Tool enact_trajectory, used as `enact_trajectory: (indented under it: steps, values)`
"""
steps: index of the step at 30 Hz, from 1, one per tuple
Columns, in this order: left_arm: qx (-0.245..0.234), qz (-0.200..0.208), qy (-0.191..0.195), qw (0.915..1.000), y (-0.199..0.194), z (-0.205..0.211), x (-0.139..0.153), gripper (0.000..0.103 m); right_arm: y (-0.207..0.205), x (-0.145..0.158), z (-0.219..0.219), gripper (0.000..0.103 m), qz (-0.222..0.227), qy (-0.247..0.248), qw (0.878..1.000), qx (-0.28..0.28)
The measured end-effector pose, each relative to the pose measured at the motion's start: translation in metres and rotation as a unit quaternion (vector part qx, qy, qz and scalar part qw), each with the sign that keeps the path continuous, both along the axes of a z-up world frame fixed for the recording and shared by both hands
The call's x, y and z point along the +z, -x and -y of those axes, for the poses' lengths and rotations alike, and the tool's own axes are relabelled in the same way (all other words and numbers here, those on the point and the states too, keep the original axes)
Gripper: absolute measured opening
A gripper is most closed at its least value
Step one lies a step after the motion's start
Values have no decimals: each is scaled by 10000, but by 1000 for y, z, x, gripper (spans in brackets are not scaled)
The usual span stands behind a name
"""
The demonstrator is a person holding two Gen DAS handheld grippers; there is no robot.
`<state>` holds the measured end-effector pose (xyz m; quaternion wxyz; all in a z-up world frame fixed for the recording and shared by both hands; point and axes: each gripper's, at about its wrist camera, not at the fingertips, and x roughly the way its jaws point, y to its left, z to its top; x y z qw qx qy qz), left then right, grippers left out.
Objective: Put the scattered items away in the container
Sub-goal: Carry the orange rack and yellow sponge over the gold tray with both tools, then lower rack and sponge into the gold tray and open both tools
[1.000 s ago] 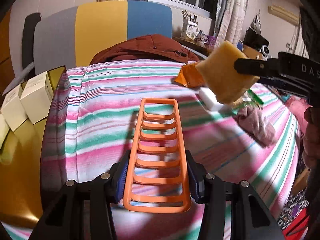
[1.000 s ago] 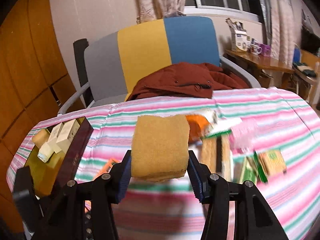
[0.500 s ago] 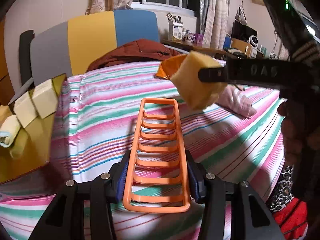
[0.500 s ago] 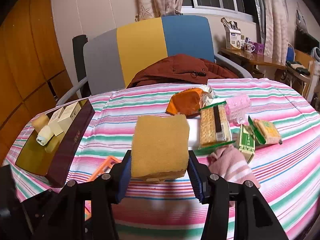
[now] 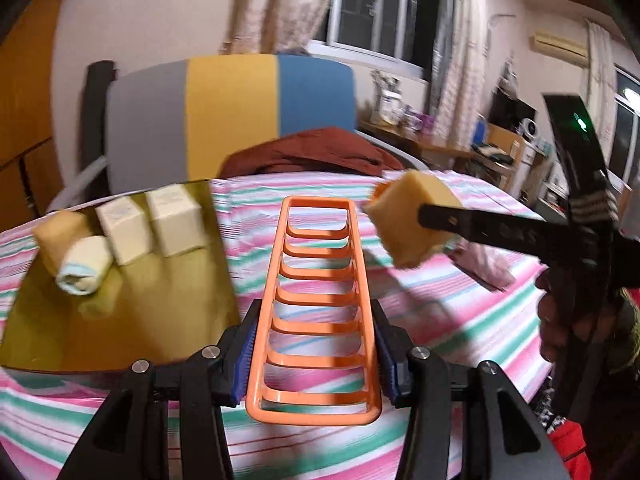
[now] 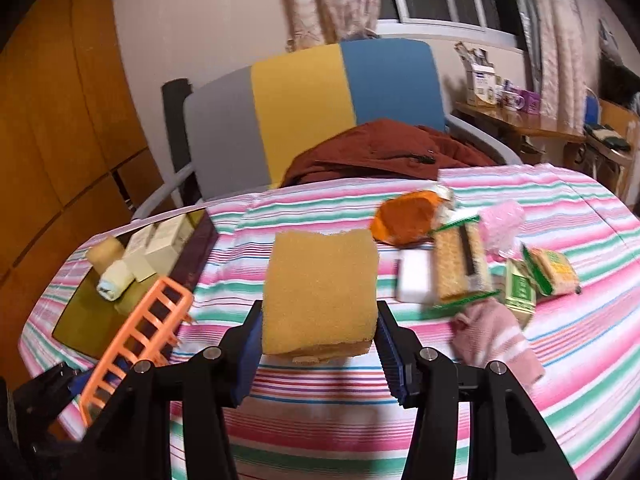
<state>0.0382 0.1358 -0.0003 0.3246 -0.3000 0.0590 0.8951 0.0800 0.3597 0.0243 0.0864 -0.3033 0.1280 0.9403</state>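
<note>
showing only in the right view: scattered packets (image 6: 464, 268) behind sponge (image 6: 320, 296)

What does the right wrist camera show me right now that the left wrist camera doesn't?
Only the right wrist view shows the scattered pile: orange packet, white block, green-edged scrub pads.

Only the left wrist view shows the person's hand on the right gripper.

Both show the yellow sponge, the orange rack in the left gripper, the gold tray and pink cloth.
</note>
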Motion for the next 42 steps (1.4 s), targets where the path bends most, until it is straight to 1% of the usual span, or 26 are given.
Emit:
enact_trajectory:
  steps: [5,9,13,16,21,23,28,31,35,38,42]
  values:
    - [625,-12,15,9980,28,39,5,50,16,7,27,53,-84,41,9992,385]
    - [1119,39,69,9937,54,68,3,50,35,17,58,53,-143,55,9966,804]
    - [1478,145,147,9888,77,91,-1,50,55,27,94,53,-186,100,9911,1311]
    - [1612,393,86,9861,92,107,-8,50,70,30,118,53,-142,31,9878,1548]
    - [1640,792,-109,9832,106,118,-20,50,102,22,147,53,130,-1,9844,1757]
    - [1638,852,-123,9827,110,120,-21,50,115,15,156,53,279,-41,9832,1804]
    - [1577,1252,-138,9794,125,121,-27,50,137,0,173,53,631,-349,9795,1880]
    - [1496,1385,-118,9789,130,116,-29,50,146,-9,176,53,794,-495,9778,1877]
    - [1471,1621,-99,9757,139,110,-30,50,155,-15,180,53,949,-775,9744,1887]
    - [1359,1835,-117,9735,146,103,-31,50,161,-19,178,53,1000,-836,9738,1865]
    - [1332,1914,-19,9724,154,89,-34,49,165,-26,176,54,1032,-931,9737,1803]
